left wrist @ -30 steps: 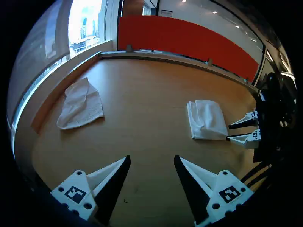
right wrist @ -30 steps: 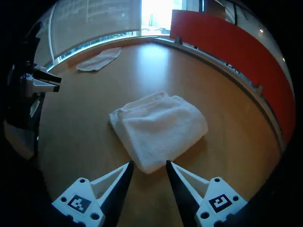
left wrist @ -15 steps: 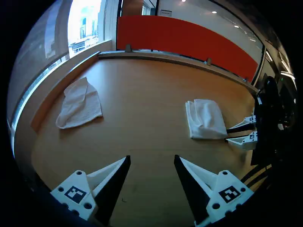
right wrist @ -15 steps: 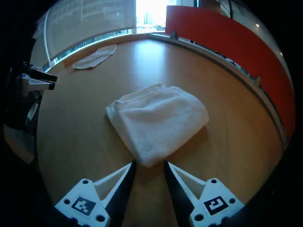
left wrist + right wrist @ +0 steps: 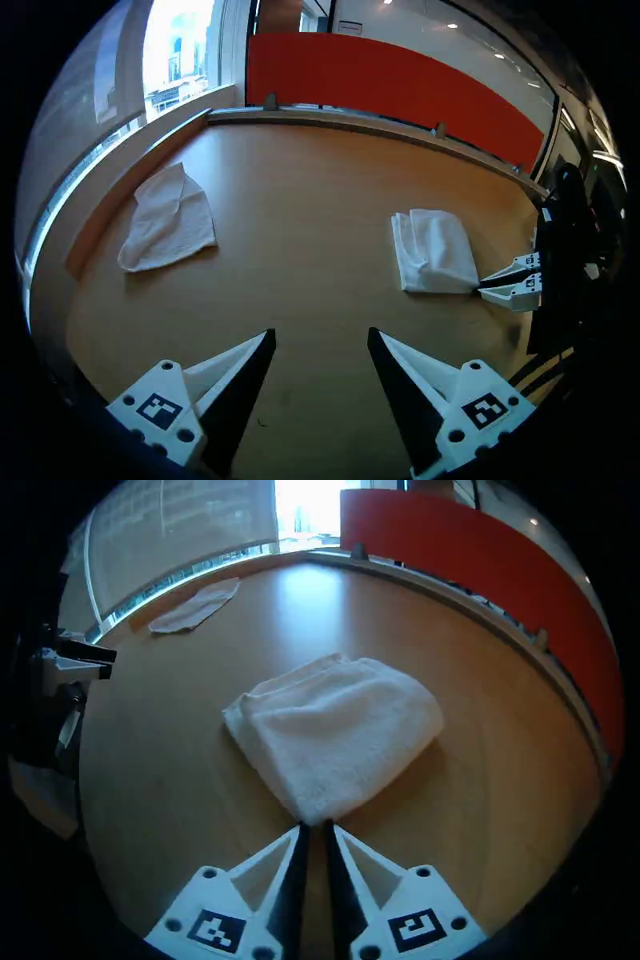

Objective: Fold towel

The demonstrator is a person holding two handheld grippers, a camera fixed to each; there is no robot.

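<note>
Wood worktop [image 5: 320, 192], red partition [image 5: 384, 80] along far edge, window along side edge. Folded towel [image 5: 336, 728] lies mid-worktop, already compact. Right tool [image 5: 314, 832] clenched to slit at its near corner; cloth caught or not, we cannot tell. We judge: corner grip for next fold. Left tool [image 5: 320, 336] released over bare wood by near edge, likely waiting. Loose towel [image 5: 168, 220] sits at window edge.

In the left gripper view, the folded towel [image 5: 432, 250] lies on the table [image 5: 304, 192] to the right. The other towel [image 5: 168, 220] lies well apart to the left, near the window [image 5: 180, 56]. The right gripper [image 5: 482, 288] sits at the folded towel's corner.
</note>
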